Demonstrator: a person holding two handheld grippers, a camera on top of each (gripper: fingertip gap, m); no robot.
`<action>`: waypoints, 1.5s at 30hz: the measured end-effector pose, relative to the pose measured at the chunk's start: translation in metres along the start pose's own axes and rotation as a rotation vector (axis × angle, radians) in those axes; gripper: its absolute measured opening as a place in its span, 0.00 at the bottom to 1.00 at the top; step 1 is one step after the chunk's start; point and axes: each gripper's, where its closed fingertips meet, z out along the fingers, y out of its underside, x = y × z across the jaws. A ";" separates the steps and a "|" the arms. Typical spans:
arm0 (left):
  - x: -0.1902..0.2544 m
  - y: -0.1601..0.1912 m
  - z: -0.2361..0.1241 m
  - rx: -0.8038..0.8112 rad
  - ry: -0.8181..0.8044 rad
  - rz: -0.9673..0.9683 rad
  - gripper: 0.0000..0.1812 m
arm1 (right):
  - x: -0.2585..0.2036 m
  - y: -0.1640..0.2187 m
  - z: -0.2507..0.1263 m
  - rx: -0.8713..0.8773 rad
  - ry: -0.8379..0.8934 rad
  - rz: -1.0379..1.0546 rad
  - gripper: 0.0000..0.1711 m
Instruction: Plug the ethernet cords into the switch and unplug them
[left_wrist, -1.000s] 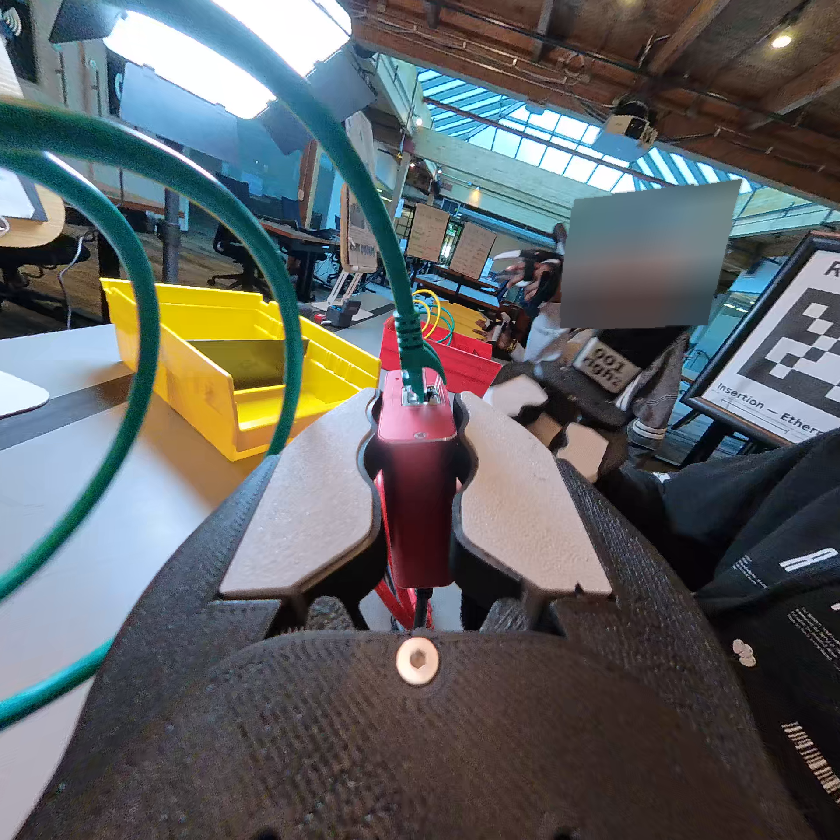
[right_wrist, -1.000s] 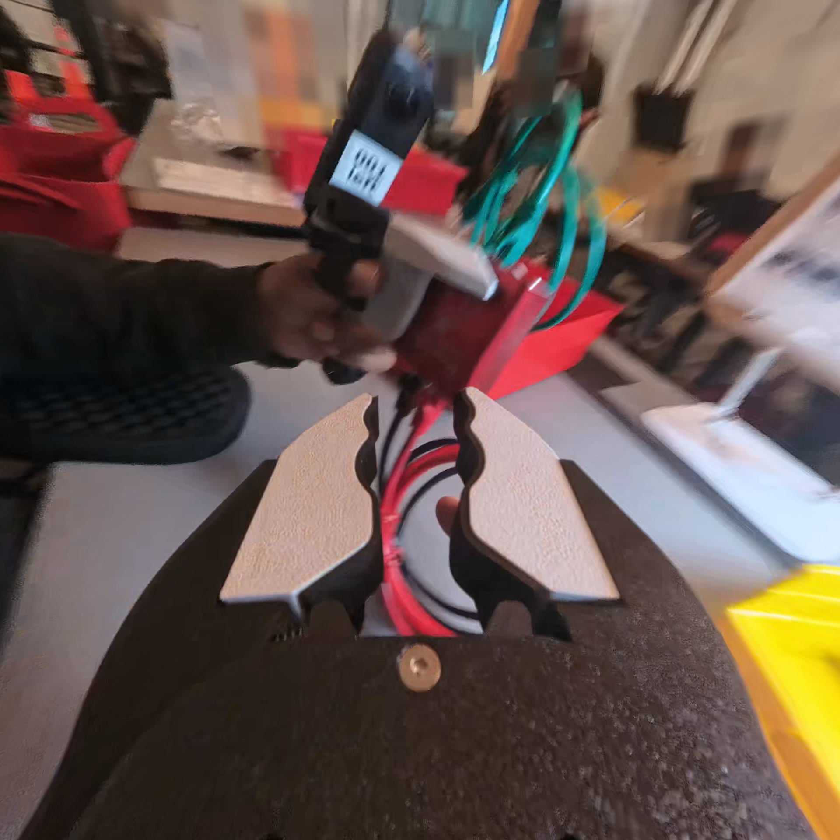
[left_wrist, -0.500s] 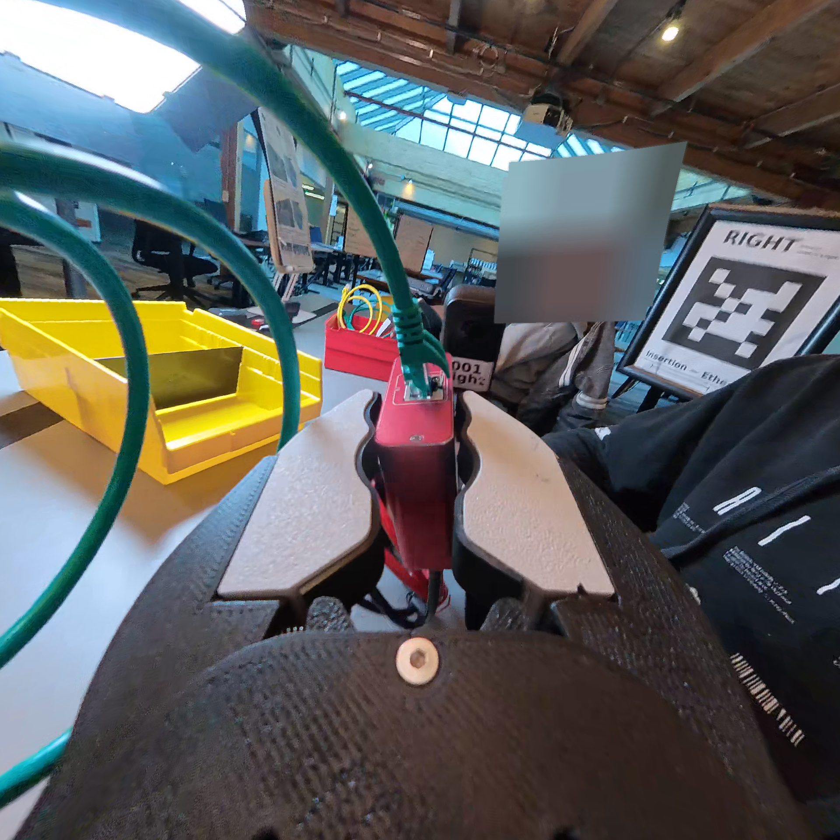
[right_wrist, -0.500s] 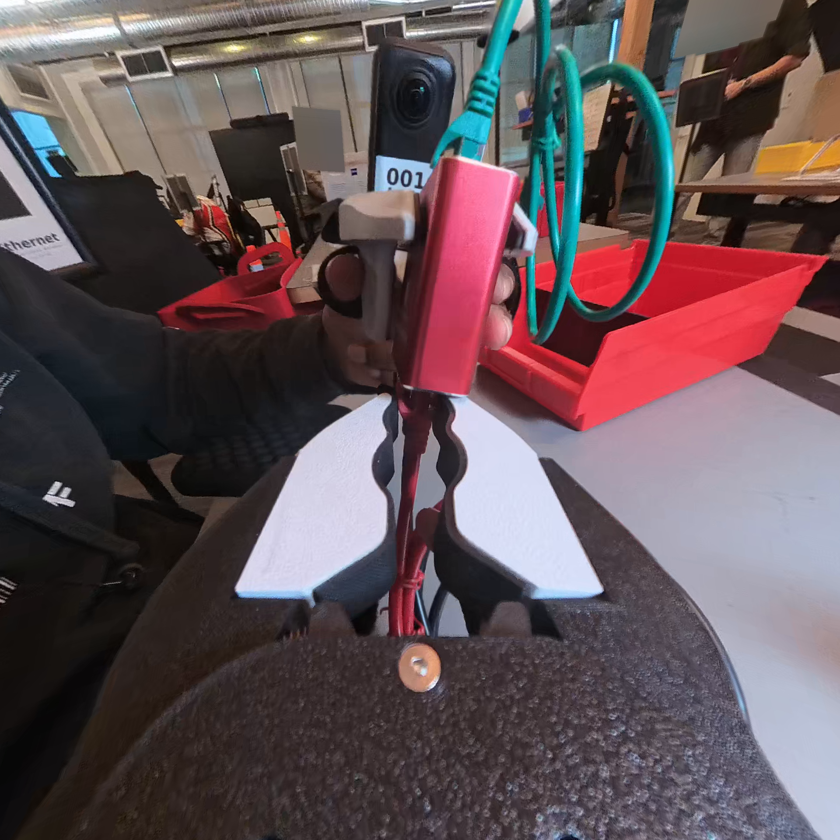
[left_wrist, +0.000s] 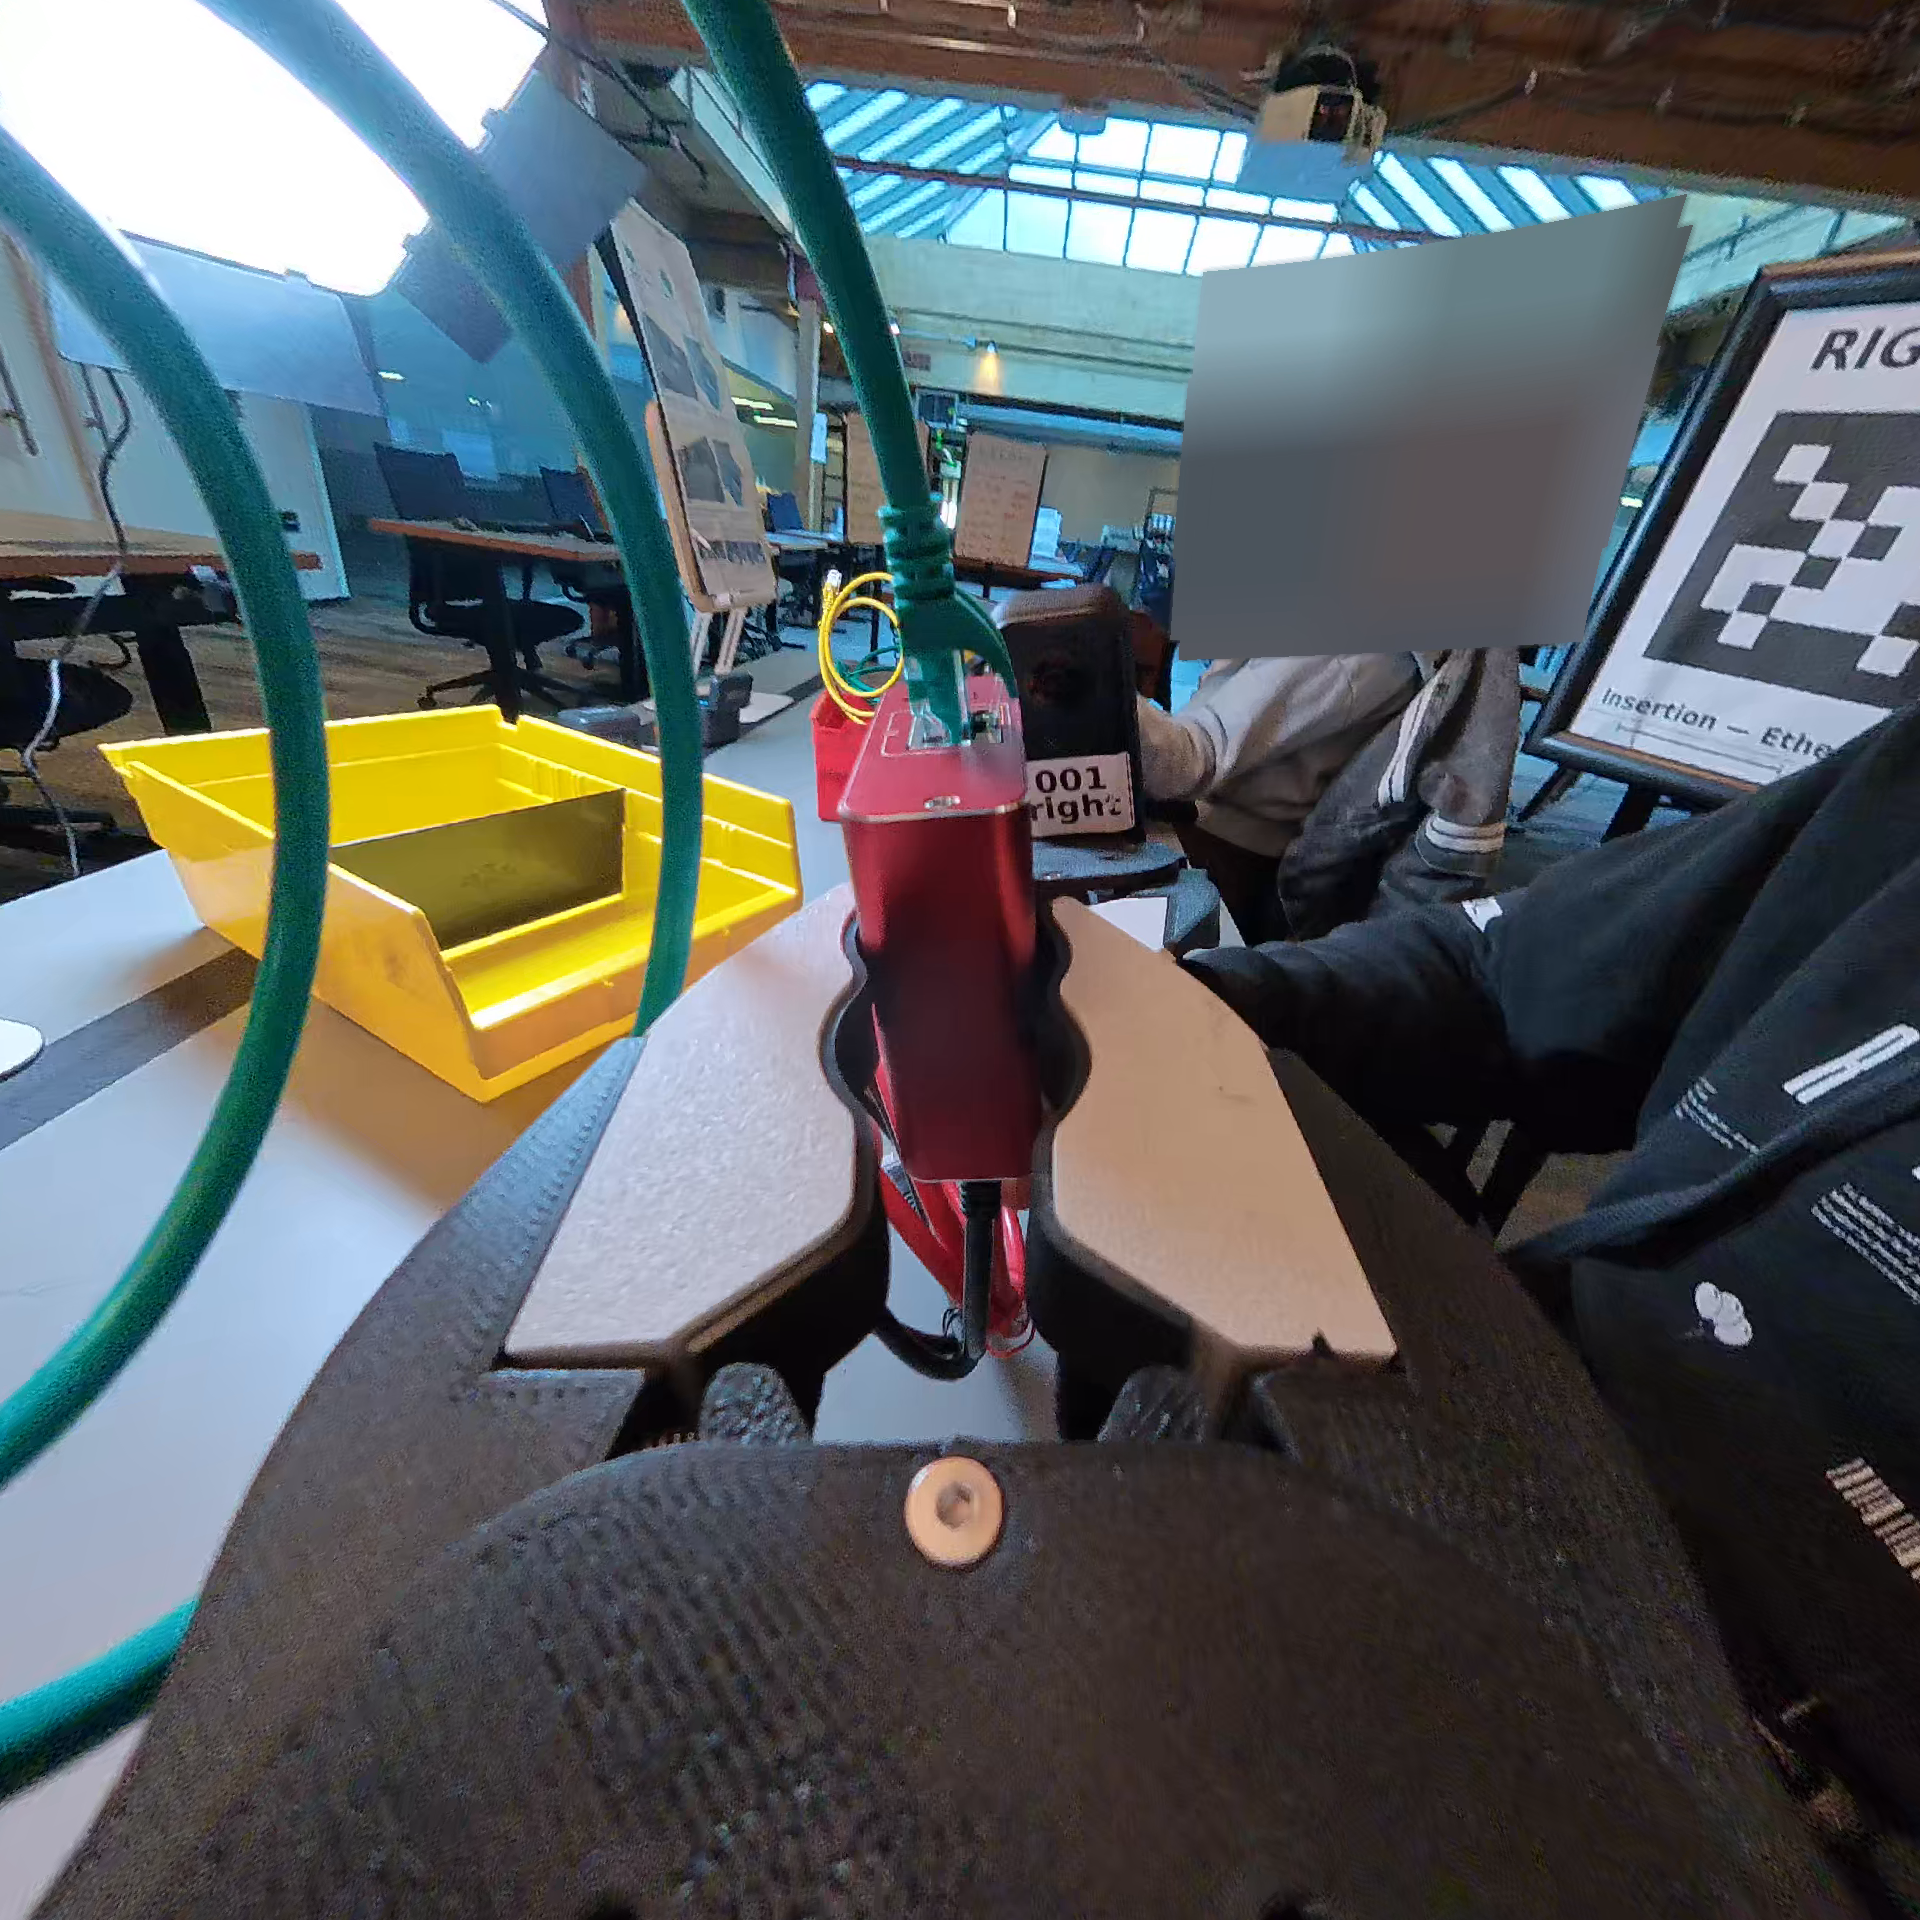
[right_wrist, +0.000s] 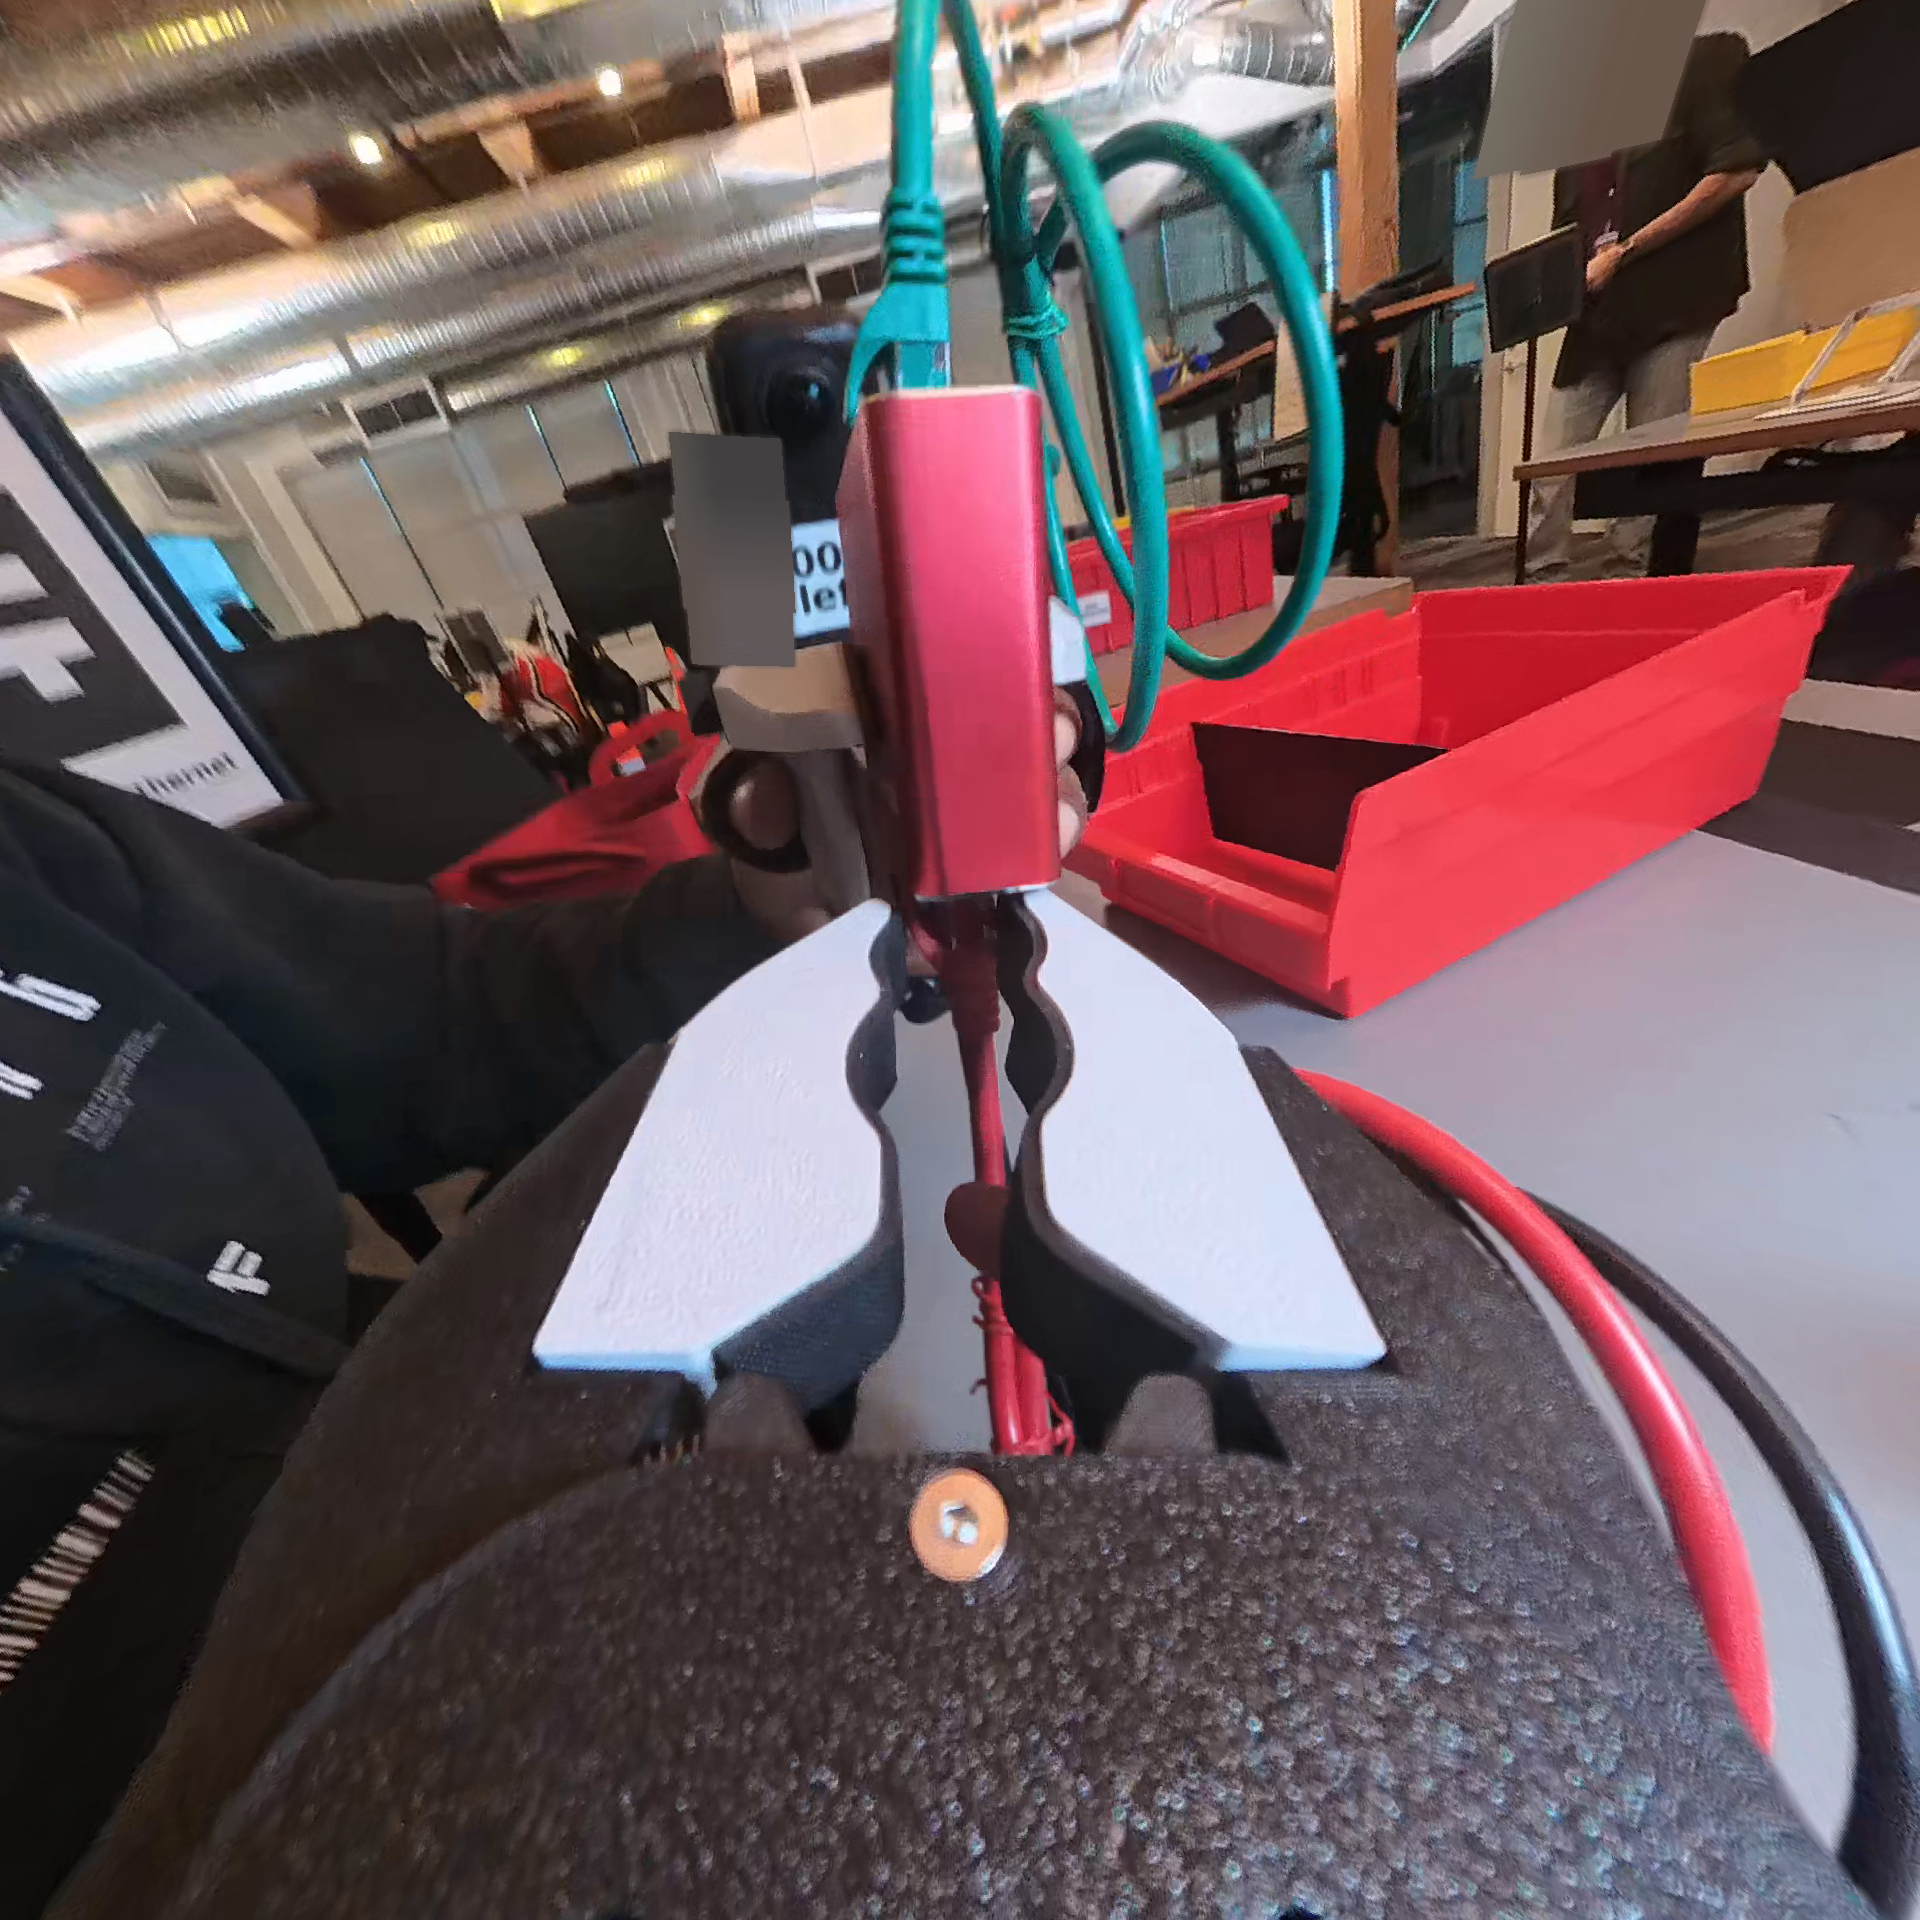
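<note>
My left gripper (left_wrist: 948, 914) is shut on the red switch (left_wrist: 945, 966) and holds it upright above the table. A green ethernet cord (left_wrist: 914, 561) is plugged into its top end and loops up and to the left. A red cord (left_wrist: 935, 1226) and a black cable (left_wrist: 977, 1278) hang from its bottom end. In the right wrist view the switch (right_wrist: 956, 665) stands straight ahead with the green cord (right_wrist: 914, 249) on top. My right gripper (right_wrist: 954, 914) is shut on the red cord (right_wrist: 982, 1091) just under the switch.
A yellow bin (left_wrist: 468, 831) sits on the grey table (left_wrist: 156, 1195) to the left. A red bin (right_wrist: 1455, 769) sits to the right of the switch. A framed sign board (left_wrist: 1808, 520) stands at the right. A person's black sleeve (left_wrist: 1455, 997) reaches in. Left and right tips are no more than a few centimetres apart.
My right gripper has come up under the switch and its fingers have narrowed onto the red cord. My left gripper has turned a little with the switch held upright.
</note>
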 end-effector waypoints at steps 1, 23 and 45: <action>0.000 -0.001 0.000 0.013 -0.002 -0.010 0.15 | 0.000 -0.001 -0.001 0.009 -0.003 0.017 0.09; 0.003 -0.008 0.001 0.026 -0.061 0.089 0.15 | 0.010 -0.006 -0.001 -0.031 0.149 0.007 0.08; -0.054 -0.013 -0.048 0.025 -0.289 0.006 0.15 | 0.063 -0.175 -0.091 -0.143 0.322 -0.208 0.08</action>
